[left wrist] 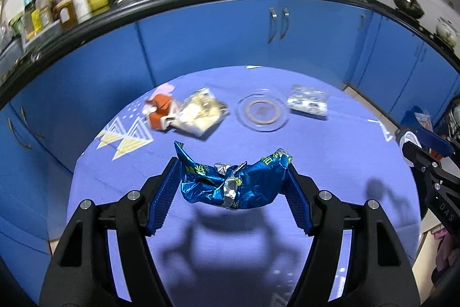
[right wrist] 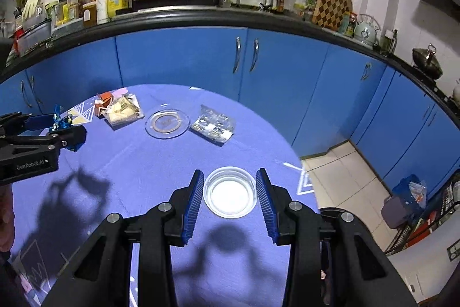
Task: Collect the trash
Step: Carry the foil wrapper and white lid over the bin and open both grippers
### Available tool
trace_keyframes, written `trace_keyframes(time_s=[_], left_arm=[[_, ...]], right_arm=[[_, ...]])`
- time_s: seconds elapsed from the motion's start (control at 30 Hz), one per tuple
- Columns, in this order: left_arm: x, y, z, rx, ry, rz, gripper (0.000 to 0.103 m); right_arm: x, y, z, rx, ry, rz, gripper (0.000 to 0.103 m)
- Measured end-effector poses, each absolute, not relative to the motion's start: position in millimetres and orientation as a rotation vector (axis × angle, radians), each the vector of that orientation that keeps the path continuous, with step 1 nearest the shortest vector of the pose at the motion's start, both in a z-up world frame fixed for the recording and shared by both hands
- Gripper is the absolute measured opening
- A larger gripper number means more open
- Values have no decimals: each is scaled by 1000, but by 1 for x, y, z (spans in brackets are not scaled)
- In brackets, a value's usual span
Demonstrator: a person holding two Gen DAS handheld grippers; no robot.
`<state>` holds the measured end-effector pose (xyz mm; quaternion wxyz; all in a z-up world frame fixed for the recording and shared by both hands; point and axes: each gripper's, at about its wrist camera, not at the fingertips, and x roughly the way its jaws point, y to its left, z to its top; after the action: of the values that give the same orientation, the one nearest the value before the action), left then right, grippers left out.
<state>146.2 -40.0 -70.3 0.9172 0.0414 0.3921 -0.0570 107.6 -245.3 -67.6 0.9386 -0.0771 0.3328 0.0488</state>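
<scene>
The left gripper [left wrist: 234,186] has its jaws pinching a crumpled, shiny blue foil wrapper [left wrist: 234,183] with green print, held up off the round table's purple patterned cloth [left wrist: 258,249], to judge by the shadow cast beneath it. The right gripper [right wrist: 230,193] holds a small, clear round plastic lid or cup [right wrist: 230,192] between its blue ribbed pads [right wrist: 194,206]; the jaws sit close on either side of it and it looks lifted, though I cannot tell for certain that they bear on its rim. So two bits of rubbish seem to be in hand, and I'd say the job is only partly along. Still lying on the far side of the cloth are a torn orange and white carton [left wrist: 161,111], touching a crumpled yellowish clear bag [left wrist: 201,113] beside it, then a flat clear plastic disc with a brown ring [left wrist: 262,113], and a silvery clear packet [left wrist: 308,103] just to its right. No bin shows on the table; a blue bag [right wrist: 408,192] on the floor tiles off to the right may be where it all goes, but that is a guess.
</scene>
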Motion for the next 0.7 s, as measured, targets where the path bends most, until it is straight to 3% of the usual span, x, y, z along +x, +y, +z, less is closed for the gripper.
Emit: trace_keyframes(time_s=[0.7], left_arm=[[141, -169, -61, 218, 788, -286, 69]], right_arm=[[75, -334, -61, -121, 630, -40, 37]])
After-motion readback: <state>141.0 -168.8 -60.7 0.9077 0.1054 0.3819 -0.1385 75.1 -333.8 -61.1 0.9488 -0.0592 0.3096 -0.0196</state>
